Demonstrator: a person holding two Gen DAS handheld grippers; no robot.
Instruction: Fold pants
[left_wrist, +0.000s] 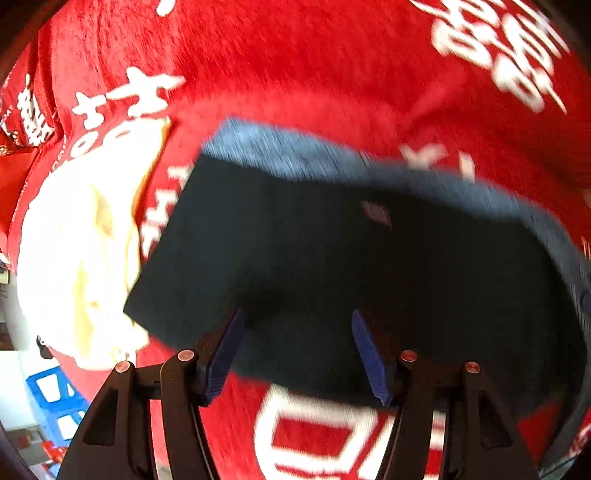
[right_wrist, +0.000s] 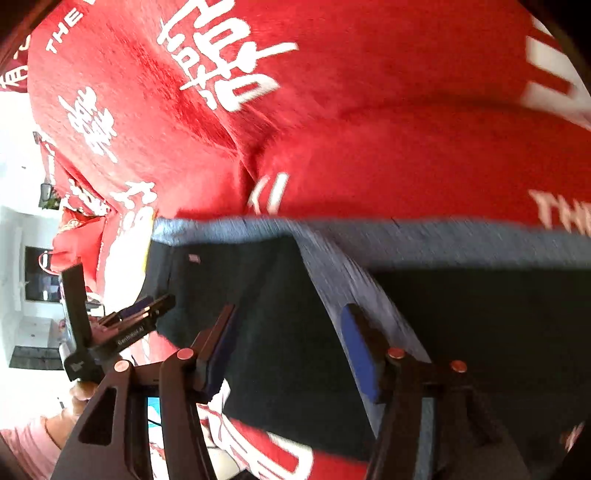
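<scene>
On the red cloth (left_wrist: 332, 74), both the left gripper (left_wrist: 297, 354) and right gripper (right_wrist: 288, 350), spread apart and empty, should close evenly on the dark pants (left_wrist: 332, 258).

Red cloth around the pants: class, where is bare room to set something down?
The red cloth lies bare beyond the far grey edge of the pants. A smaller bare patch sits near the left gripper. It is crowded left of the pants, where a cream garment lies.
</scene>
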